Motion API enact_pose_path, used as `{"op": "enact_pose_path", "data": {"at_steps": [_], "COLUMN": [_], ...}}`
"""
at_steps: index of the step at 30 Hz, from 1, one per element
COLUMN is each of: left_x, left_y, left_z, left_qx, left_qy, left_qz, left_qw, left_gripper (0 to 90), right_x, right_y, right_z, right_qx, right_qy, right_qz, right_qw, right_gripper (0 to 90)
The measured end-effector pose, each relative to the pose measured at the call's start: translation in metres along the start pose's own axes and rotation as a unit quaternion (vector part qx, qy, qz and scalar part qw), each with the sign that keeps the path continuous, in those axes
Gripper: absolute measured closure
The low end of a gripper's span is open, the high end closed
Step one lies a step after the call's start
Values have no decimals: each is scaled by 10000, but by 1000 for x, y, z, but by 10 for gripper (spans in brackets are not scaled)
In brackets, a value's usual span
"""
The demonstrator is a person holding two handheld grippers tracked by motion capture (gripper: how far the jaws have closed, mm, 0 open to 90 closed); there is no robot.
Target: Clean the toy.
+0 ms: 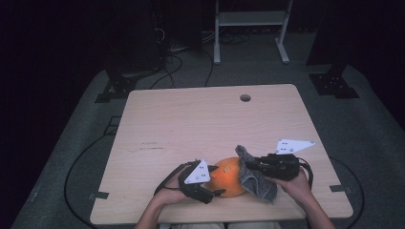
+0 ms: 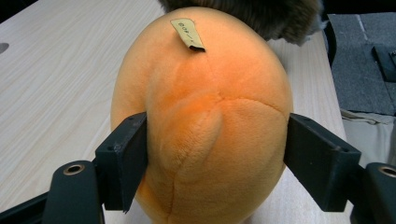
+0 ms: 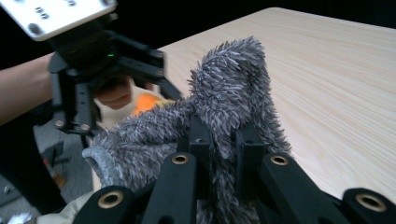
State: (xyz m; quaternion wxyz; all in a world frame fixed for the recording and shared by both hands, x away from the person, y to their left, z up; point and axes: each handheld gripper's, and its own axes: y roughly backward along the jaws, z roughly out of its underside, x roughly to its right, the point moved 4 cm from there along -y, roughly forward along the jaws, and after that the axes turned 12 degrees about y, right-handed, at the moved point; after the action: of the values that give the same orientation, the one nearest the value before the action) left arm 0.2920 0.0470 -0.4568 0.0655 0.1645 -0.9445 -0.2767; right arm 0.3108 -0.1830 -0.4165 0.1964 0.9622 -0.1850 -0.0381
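at the left of the high view, the person's left gripper (image 1: pixel 216 192) sits low on the near edge of the worktop (image 1: pixel 191 124), its fingers (image 2: pixel 123 158) pressed against both flanks of an orange plush ball (image 1: pixel 228 177). in the left gripper view the fingers dent the soft pile on either side, so the ball is grasped, seemingly to steady it on the wood while the other hand works. a small paper tag (image 2: pixel 187 33) sticks out of the ball's top seam. just right of the ball, touching its upper side, hangs a grey fuzzy cloth (image 1: pixel 255 179), likely a knitted cover or sock. the right gripper (image 1: pixel 249 162) has its fingers (image 3: pixel 201 140) clenched on a fold of that cloth, which bunches up above them in the right gripper view while the rest droops toward the ball. the hold looks meant for drawing the cloth over or along the ball's surface, with the left hand resisting the pull.
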Motion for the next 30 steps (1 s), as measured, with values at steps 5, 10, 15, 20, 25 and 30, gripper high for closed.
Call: {"op": "enact_pose_path", "data": {"at_steps": [5, 10, 15, 20, 25, 30], "left_x": [-1, -4, -5, -4, -2, -3], "left_y": [1, 1, 0, -1, -1, -2], "left_z": [1, 1, 0, -2, -4, -5], "left_qx": [29, 136, 190, 176, 83, 86], "left_qy": [52, 181, 252, 251, 189, 197], "left_qz": [9, 13, -13, -70, -155, -155], "left_qw": [10000, 9997, 9995, 9995, 9997, 9996], "left_gripper": [259, 245, 251, 266, 268, 268], "right_x": [-7, 10, 15, 5, -10, -24], "right_y": [-12, -7, -1, -2, -10, -14], "right_z": [-1, 20, 27, 13, -1, -11], "right_qx": [-208, -343, -406, -295, -306, -304], "right_qy": [260, -65, -154, 90, 399, 685], "right_qz": [97, 287, 408, 284, 215, 126], "right_qw": [9994, 9990, 9982, 9991, 9985, 9971], "right_gripper": [801, 801, 801, 802, 803, 803]}}
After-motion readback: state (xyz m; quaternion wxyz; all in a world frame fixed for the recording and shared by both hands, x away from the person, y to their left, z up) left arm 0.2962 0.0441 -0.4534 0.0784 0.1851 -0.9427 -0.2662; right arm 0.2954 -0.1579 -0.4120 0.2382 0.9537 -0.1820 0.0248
